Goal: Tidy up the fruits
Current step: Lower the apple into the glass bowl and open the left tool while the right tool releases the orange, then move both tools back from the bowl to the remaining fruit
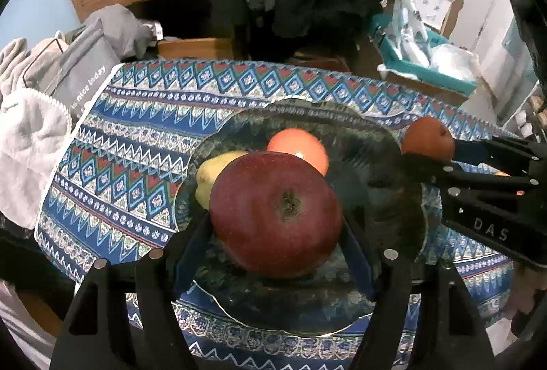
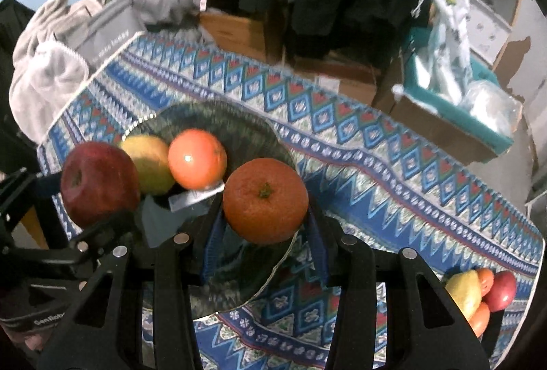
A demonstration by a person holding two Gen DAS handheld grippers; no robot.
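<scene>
My left gripper (image 1: 275, 229) is shut on a red apple (image 1: 275, 214) and holds it over the dark glass plate (image 1: 386, 199). The apple also shows in the right wrist view (image 2: 99, 183). My right gripper (image 2: 266, 219) is shut on an orange (image 2: 266, 200) above the plate's right rim (image 2: 273, 137); the orange also shows in the left wrist view (image 1: 428, 139). On the plate lie a yellow-green pear (image 1: 213, 173) (image 2: 150, 163) and a pale orange-red fruit (image 1: 298, 149) (image 2: 197, 158).
The plate rests on a blue patterned cloth (image 2: 376, 171). Several more fruits (image 2: 478, 294) lie at the cloth's near right corner. Grey and white laundry (image 1: 30, 144) is piled at the left edge. A teal box (image 2: 454, 110) stands beyond the table at right.
</scene>
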